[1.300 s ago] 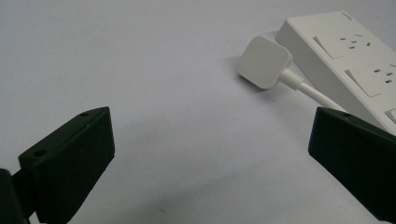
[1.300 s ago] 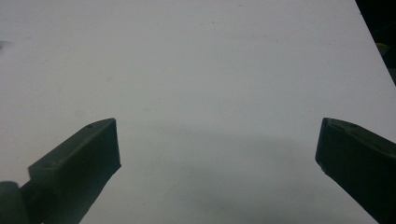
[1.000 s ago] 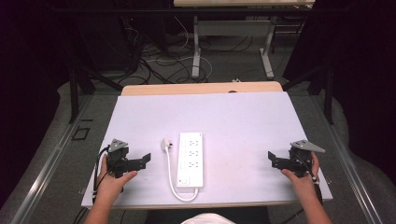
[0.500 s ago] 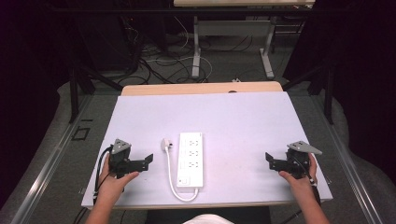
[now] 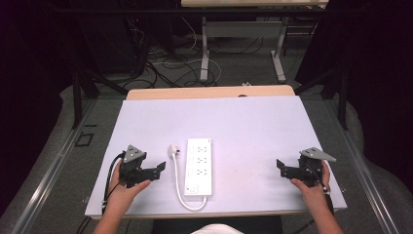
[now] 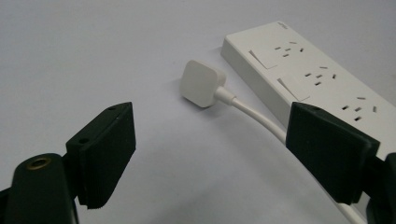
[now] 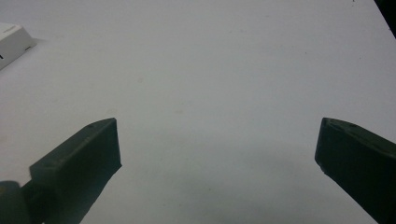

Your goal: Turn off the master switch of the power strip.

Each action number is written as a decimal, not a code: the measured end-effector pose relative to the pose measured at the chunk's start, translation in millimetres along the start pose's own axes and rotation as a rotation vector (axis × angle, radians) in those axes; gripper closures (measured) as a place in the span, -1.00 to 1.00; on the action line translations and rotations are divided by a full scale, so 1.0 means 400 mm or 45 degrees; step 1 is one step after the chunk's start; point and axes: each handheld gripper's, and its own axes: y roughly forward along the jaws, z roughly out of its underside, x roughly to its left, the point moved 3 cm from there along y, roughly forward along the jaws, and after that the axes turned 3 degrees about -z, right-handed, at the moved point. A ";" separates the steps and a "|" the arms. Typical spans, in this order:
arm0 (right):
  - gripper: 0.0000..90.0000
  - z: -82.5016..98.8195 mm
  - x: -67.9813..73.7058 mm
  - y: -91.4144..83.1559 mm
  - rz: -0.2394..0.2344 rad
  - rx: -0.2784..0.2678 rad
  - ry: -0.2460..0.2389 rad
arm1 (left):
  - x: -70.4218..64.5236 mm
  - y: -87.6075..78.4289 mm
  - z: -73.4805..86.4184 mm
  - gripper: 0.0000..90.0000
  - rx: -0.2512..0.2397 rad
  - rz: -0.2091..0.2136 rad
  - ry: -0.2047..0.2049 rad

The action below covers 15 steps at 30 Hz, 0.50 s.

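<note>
Left gripper [image 5: 158, 169] is the near one: jaws spread wide, empty, low over the worktop [image 5: 253, 126] near its front-left corner, jaws aimed toward the plug [image 5: 173, 150].

Plug is a white square-bodied unit lying on the worktop just left of the power strip [image 5: 199, 165], near the strip's far end. From the left gripper it lies ahead and slightly toward the far edge, close but not touching. In the left gripper view the plug [image 6: 202, 83] sits between the two jaws' lines, farther out, with the cord [image 6: 261, 119] running back toward the right-hand jaw.

Orientation: the power strip's long axis runs front edge to far edge, roughly centred left-right on the worktop. The cord leaves the strip's near end, loops at the front edge, then runs up along the strip's left side to the plug. So the plug's cord end points toward the front edge; whether its prongs face down or away I can't tell.

Right gripper [image 5: 285, 168] also spread wide, empty, near the front-right corner, well apart from the strip. In its own view just a corner of the power strip [image 7: 11, 39] shows at far left.

Judgement: plug pickup belongs to the left gripper; approach across the plug's body, perpendicular to the cord.
</note>
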 end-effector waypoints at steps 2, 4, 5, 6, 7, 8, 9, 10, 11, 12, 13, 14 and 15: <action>-1.00 -0.001 0.001 0.001 0.006 -0.009 0.004 | -0.009 -0.001 -0.003 -0.64 0.000 0.019 0.001; -1.00 -0.001 0.000 -0.001 0.002 0.000 0.000 | -0.018 0.000 -0.005 -0.63 -0.007 0.031 -0.006; -1.00 -0.001 0.001 -0.001 0.001 -0.003 -0.001 | -0.023 -0.001 -0.006 -0.63 0.005 0.040 -0.010; -1.00 -0.001 0.001 -0.001 0.001 -0.003 -0.001 | -0.027 -0.001 -0.007 -0.63 0.004 0.052 -0.008; -1.00 -0.001 0.001 0.001 0.006 -0.022 0.001 | -0.030 -0.001 -0.008 -0.62 0.008 0.058 -0.003; -1.00 -0.001 0.001 0.001 0.004 -0.020 0.001 | -0.034 -0.001 -0.010 -0.62 0.002 0.055 -0.015; -1.00 -0.001 0.001 0.001 0.004 -0.020 0.001 | -0.040 0.000 -0.011 -0.62 -0.007 0.067 -0.035; -1.00 -0.001 0.002 0.001 0.006 -0.021 -0.002 | -0.044 -0.001 -0.012 -0.62 -0.002 0.083 -0.040; -1.00 -0.001 0.002 0.001 0.006 -0.021 -0.002 | -0.050 -0.001 -0.013 -0.62 -0.013 0.100 -0.048; -1.00 -0.001 0.002 0.001 0.005 -0.020 -0.001 | -0.053 -0.001 -0.014 -0.56 -0.012 0.113 -0.043; -1.00 -0.001 0.002 0.001 0.004 -0.019 0.000 | -0.057 -0.002 -0.016 -0.55 -0.013 0.123 -0.048; -1.00 -0.001 0.002 0.000 -0.005 -0.011 0.000 | -0.063 -0.001 -0.016 -0.54 -0.020 0.136 -0.061; -1.00 -0.001 0.002 0.002 0.009 -0.025 -0.001 | -0.066 -0.002 -0.016 -0.53 -0.012 0.142 -0.057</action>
